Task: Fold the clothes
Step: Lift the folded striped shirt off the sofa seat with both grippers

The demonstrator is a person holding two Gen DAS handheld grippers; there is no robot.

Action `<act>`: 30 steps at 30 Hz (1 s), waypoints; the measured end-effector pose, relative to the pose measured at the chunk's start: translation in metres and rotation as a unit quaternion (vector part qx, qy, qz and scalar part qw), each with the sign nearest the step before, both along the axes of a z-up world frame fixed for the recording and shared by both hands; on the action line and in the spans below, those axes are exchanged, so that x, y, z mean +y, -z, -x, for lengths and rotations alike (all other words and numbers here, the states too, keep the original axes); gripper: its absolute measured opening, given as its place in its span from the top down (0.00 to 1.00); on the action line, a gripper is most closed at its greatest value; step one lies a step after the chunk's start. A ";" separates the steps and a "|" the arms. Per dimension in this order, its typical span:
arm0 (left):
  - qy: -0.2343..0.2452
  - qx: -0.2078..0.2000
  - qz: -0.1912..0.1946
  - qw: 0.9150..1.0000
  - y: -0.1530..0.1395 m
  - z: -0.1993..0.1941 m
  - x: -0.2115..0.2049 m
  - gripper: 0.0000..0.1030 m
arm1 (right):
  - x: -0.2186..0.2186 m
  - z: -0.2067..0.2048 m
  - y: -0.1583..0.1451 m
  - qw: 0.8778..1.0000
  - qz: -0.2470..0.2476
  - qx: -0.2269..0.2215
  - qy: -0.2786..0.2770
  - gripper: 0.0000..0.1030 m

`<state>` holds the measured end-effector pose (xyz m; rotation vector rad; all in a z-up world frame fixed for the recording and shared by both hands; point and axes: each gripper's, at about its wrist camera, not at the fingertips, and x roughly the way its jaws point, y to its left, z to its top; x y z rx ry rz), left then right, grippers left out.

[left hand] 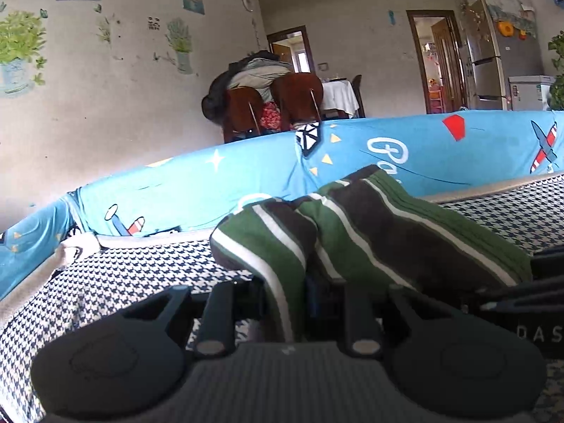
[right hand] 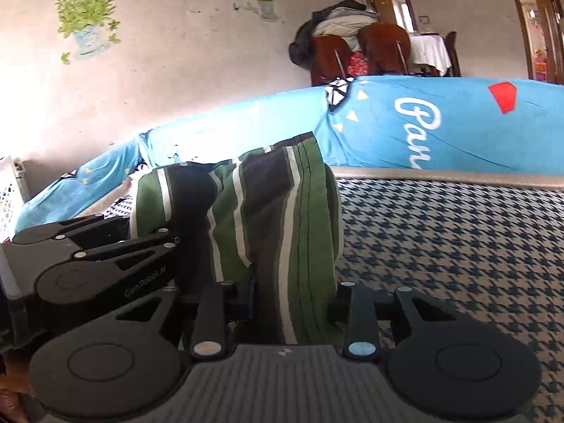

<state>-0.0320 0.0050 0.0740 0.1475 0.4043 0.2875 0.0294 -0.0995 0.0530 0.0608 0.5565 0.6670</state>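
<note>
Green, dark brown and white stripes ran along the striped garment (left hand: pixel 370 232), which lay bunched on the houndstooth cover (left hand: pixel 123 271) of the bed and rose between both tools. The left claw (left hand: pixel 299 299) was clenched on one fold of it; the right claw (right hand: pixel 282 296) gripped a thicker bunch of the same cloth. In the right wrist view the left tool showed at the left edge, and its dark arm bore pale lettering, "GenRobot.AI" (right hand: pixel 144 283). In the left wrist view the neighbouring tool carried the letters "DAS" (left hand: pixel 539 333), cut off by the frame. Behind the bed stood a blue printed sheet (right hand: pixel 458 130) with white script that seemed to begin "Pan", the rest out of view.
</note>
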 end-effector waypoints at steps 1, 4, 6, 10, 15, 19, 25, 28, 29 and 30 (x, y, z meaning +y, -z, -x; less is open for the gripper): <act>-0.004 -0.001 -0.003 1.000 0.000 0.001 0.002 0.81 | 0.003 -0.001 0.001 1.000 -0.001 0.004 -0.002 0.68; -0.015 -0.004 -0.008 1.000 0.001 0.002 0.009 0.81 | 0.013 -0.002 0.001 1.000 0.002 0.004 -0.012 0.68; -0.023 -0.007 -0.005 1.000 0.001 0.003 0.013 0.81 | 0.018 -0.001 0.000 1.000 0.001 0.001 -0.017 0.68; -0.036 -0.009 -0.002 0.999 0.001 0.001 0.021 0.81 | 0.029 0.002 -0.001 1.000 0.002 -0.001 -0.025 0.68; -0.050 -0.014 -0.002 0.999 -0.002 0.003 0.034 0.81 | 0.041 -0.001 -0.004 0.999 0.002 -0.003 -0.034 0.68; -0.062 -0.017 -0.007 0.998 -0.004 0.002 0.041 0.81 | 0.052 -0.001 -0.007 0.999 0.004 -0.007 -0.046 0.68; -0.080 -0.024 -0.009 0.996 -0.009 -0.002 0.053 0.81 | 0.069 -0.001 -0.015 0.998 0.008 -0.018 -0.055 0.68; -0.092 -0.027 -0.011 0.995 -0.013 -0.004 0.061 0.81 | 0.080 -0.001 -0.019 0.998 0.008 -0.023 -0.057 0.68; -0.096 -0.028 -0.012 0.995 -0.013 -0.006 0.064 0.81 | 0.084 -0.002 -0.020 0.998 0.008 -0.023 -0.058 0.68; -0.100 -0.028 -0.012 0.995 -0.014 -0.007 0.067 0.81 | 0.088 -0.003 -0.020 0.998 0.006 -0.023 -0.060 0.68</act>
